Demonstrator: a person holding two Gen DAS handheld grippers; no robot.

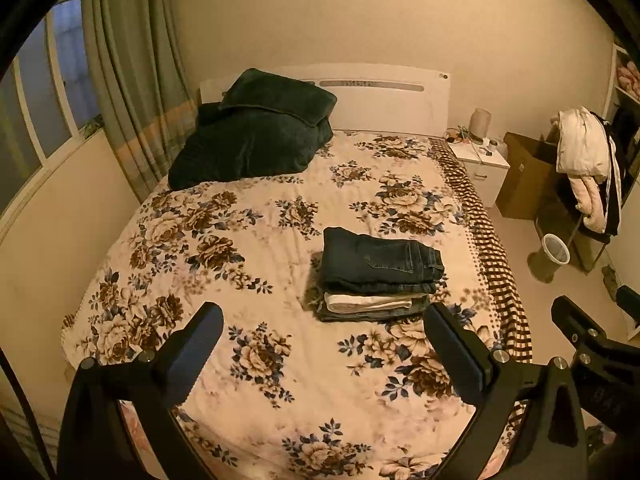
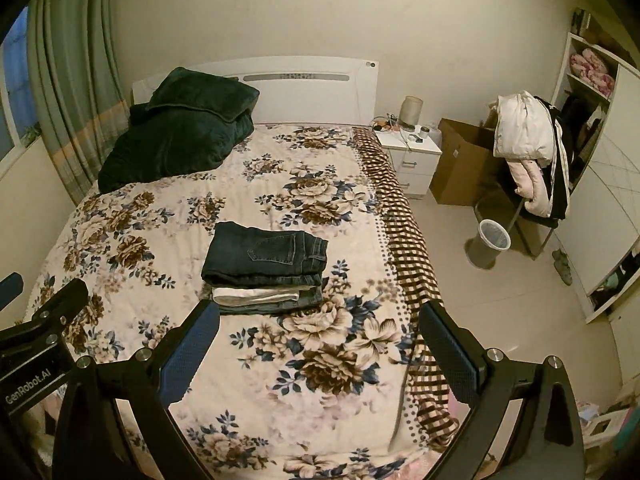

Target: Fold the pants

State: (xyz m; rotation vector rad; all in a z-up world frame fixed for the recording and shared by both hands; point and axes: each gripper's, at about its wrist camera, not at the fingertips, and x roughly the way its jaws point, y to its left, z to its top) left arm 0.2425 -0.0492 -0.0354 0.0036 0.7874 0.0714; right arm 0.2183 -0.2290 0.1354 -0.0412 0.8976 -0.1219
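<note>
- Left hand-held gripper (image 1: 322, 350): jaws spread wide, holding nothing, above the bed's foot edge.
- Folded dark-blue denim pants (image 1: 380, 258) top a small stack of folded clothes (image 1: 372, 306) near the floral-quilted bed's (image 1: 224, 216) right edge.
- Right hand-held gripper (image 2: 320, 338): spread wide, holding nothing.

**What the frames keep back**

The lowest garments in the folded stack (image 2: 260, 304), under the dark blue denim jeans (image 2: 266, 254), show edges only. Small items on the white bedside cabinet (image 2: 412, 148), at one o'clock, are too tiny to identify.
</note>
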